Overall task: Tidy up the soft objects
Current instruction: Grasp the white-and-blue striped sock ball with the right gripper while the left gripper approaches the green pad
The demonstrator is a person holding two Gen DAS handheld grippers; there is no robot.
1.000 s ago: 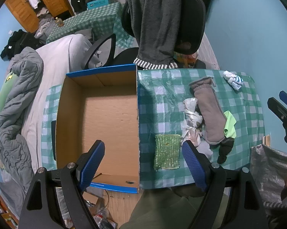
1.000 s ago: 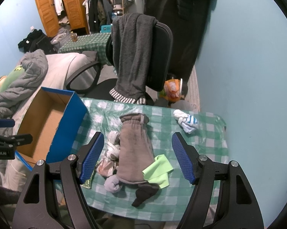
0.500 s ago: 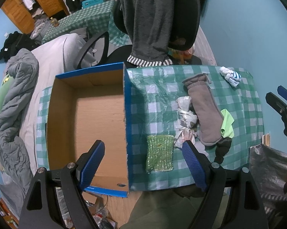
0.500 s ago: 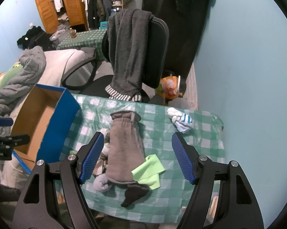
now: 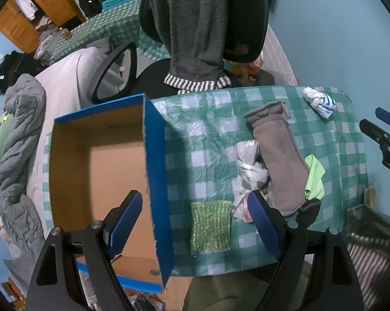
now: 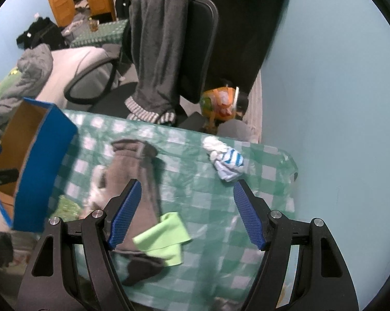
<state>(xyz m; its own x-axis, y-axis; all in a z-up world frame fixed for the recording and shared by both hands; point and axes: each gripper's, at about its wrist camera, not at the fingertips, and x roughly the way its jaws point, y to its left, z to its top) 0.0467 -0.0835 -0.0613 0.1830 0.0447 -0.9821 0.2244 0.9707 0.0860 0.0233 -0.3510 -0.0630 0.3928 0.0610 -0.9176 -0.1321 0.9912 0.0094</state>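
Looking down from the left wrist: left gripper [image 5: 195, 220] fingers spread wide, empty, straddling the blue wall of the cardboard box [image 5: 153, 171]; box larger in view than a second ago. Green knit cloth [image 5: 211, 226] at 6 o'clock on the table [image 5: 208, 134], grey sock [image 5: 280, 160] at 3 o'clock.

Seen from the right wrist, blurred: right gripper [image 6: 187, 212] fingers parted, empty, lower over lime cloth [image 6: 162, 238] than before. Striped sock ball [image 6: 227, 162] at 1 o'clock; box interior hidden.
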